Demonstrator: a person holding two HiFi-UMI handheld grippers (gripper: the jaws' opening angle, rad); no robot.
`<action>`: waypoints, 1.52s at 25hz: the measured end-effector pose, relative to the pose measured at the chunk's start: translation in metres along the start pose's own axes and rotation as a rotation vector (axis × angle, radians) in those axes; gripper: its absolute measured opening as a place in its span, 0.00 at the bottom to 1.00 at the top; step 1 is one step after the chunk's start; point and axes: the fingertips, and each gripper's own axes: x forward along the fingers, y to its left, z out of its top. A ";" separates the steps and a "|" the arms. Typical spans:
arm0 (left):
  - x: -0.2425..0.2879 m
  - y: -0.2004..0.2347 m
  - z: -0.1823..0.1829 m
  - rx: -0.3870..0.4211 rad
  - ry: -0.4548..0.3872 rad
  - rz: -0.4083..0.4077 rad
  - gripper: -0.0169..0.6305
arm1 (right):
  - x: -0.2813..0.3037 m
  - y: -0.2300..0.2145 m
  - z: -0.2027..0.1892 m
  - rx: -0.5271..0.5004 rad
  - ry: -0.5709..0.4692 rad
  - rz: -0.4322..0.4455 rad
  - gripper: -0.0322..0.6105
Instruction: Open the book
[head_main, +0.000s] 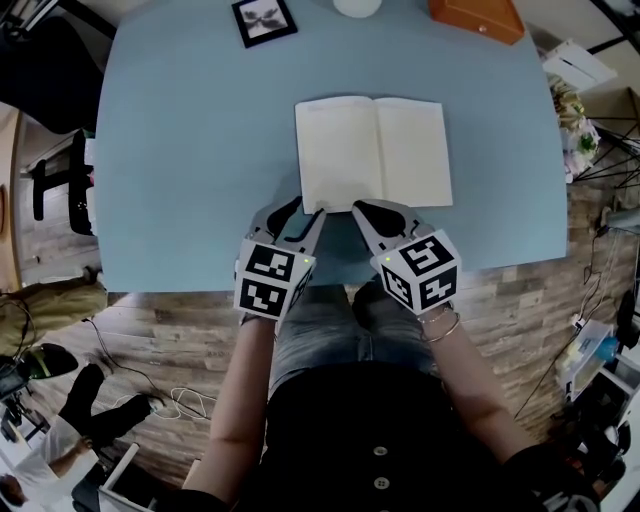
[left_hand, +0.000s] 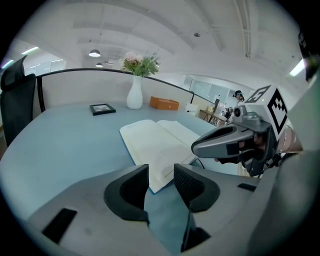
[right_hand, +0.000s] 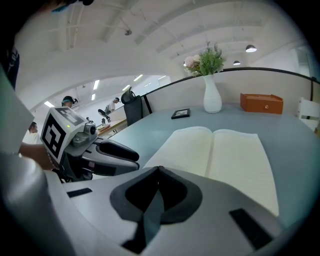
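Pages of the book (head_main: 373, 152) lie spread flat, both blank leaves facing up, near the middle of the blue table (head_main: 190, 150). Just in front of the book's near edge, the two grippers sit side by side. The left gripper (left_hand: 161, 172) has its jaws a narrow way apart. The book's near left corner shows through that gap, and the pads do not press on it. The right gripper (right_hand: 159, 170) has its jaws together with nothing between them, its tip at the near edge by the spine. At the far side of the table a white vase (left_hand: 134, 95) stands upright and holds a bunch of flowers (left_hand: 141, 64) with green leaves. Beside it lies an orange box (left_hand: 164, 103), lid down, so its contents cannot be seen. A small black picture frame (left_hand: 102, 108) rests flat near the vase.
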 end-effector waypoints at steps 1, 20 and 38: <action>0.000 -0.001 0.003 0.000 -0.007 0.001 0.24 | -0.001 -0.002 0.002 -0.001 -0.004 0.000 0.05; 0.001 -0.039 0.066 0.044 -0.094 -0.010 0.24 | -0.040 -0.030 0.037 -0.064 -0.076 0.009 0.05; -0.018 -0.059 0.133 0.082 -0.263 0.031 0.18 | -0.085 -0.031 0.099 -0.167 -0.208 0.073 0.05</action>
